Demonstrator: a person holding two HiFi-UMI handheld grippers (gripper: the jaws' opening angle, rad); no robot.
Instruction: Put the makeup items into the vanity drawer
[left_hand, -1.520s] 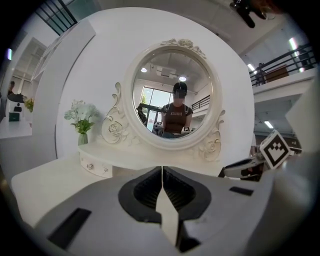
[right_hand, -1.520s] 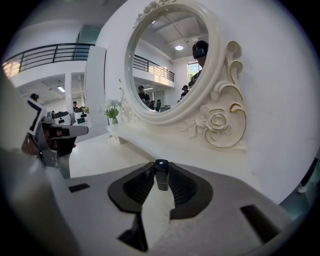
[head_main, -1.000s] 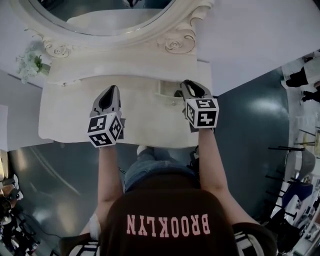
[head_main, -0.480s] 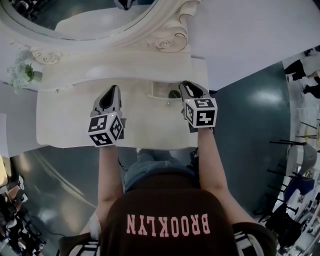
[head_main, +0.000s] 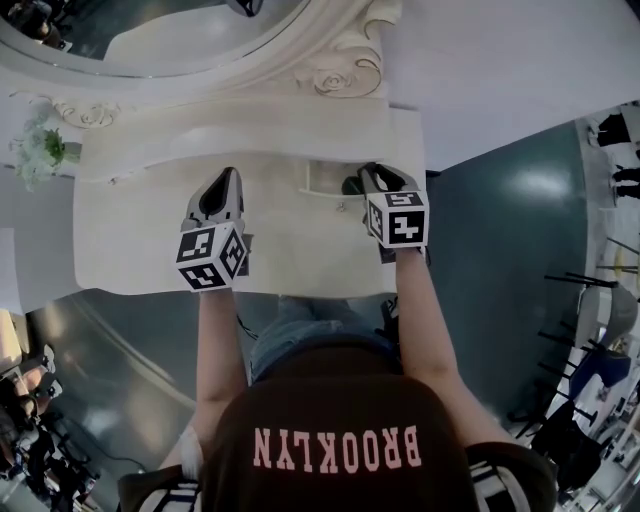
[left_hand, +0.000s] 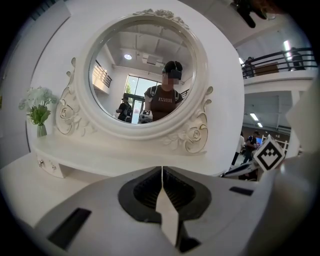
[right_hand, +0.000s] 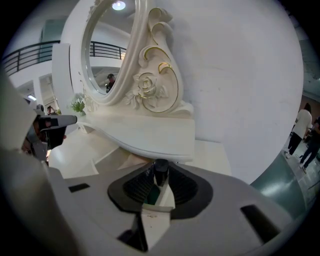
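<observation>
On the white vanity table (head_main: 150, 250), a small drawer (head_main: 322, 178) stands open at the right, under the raised shelf. My right gripper (head_main: 366, 176) hangs over the drawer's right end, shut on a slim makeup item (right_hand: 160, 172) with a black cap and a green body. That item shows as a dark spot (head_main: 350, 186) at the drawer. In the right gripper view the drawer's wall (right_hand: 95, 162) lies just below the jaws (right_hand: 159, 186). My left gripper (head_main: 224, 180) hovers over the tabletop's middle, jaws shut together (left_hand: 162, 170) with nothing in them.
A round ornate mirror (head_main: 150, 30) backs the vanity, with a shelf (head_main: 250, 135) below it. A vase of white flowers (head_main: 40, 150) stands at the far left. The table's front edge runs just behind both grippers; dark floor lies to the right.
My right gripper has sunk toward the open drawer with the makeup item still in it. The left gripper has hardly shifted.
</observation>
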